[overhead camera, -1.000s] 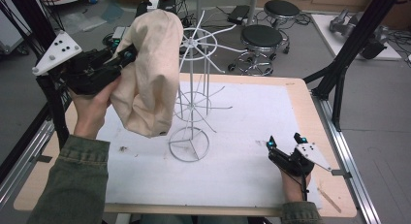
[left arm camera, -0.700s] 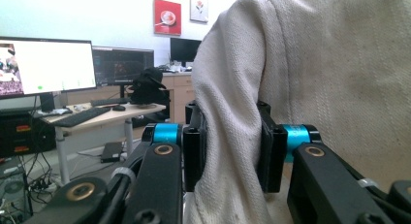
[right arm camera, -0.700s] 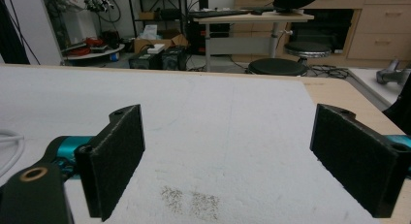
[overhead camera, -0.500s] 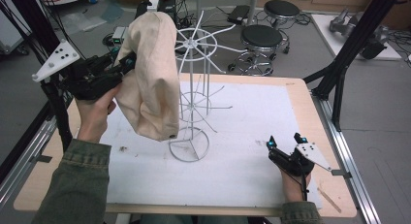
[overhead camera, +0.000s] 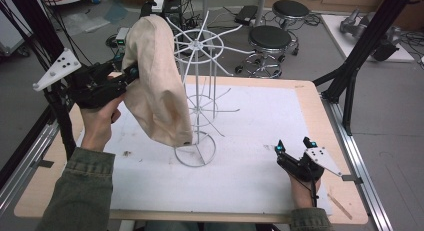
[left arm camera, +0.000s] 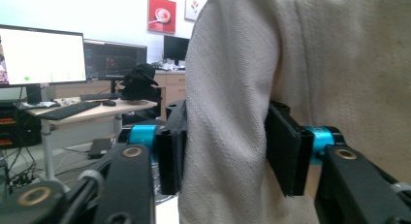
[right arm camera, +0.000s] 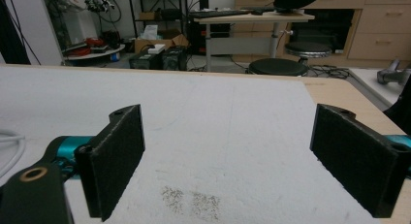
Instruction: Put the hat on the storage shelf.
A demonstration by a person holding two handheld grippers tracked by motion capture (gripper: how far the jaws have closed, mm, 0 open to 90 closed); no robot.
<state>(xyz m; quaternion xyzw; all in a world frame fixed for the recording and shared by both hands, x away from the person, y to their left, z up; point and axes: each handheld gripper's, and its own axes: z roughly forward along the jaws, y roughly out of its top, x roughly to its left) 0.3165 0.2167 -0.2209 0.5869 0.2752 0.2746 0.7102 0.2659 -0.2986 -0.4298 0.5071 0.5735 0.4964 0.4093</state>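
White-covered table (overhead camera: 260, 186). Beige cloth bag (overhead camera: 152, 86) draped over top of white wire rack (overhead camera: 197, 98), rack standing mid-table. Left gripper (overhead camera: 131, 73) raised at rack's left, jaws pinching fold of bag. Right gripper (overhead camera: 294, 147) low at table's near right, jaws spread, nothing between.

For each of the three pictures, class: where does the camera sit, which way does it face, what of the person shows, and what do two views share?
High view: above the person's side, facing forward and down on the white table; both forearms, left gripper, right gripper.
Left gripper view: on the left gripper, facing the beige cloth between its jaws.
Right gripper view: on the right gripper, low over the table, jaws apart.
Shared: the cloth, in the high and left gripper views.
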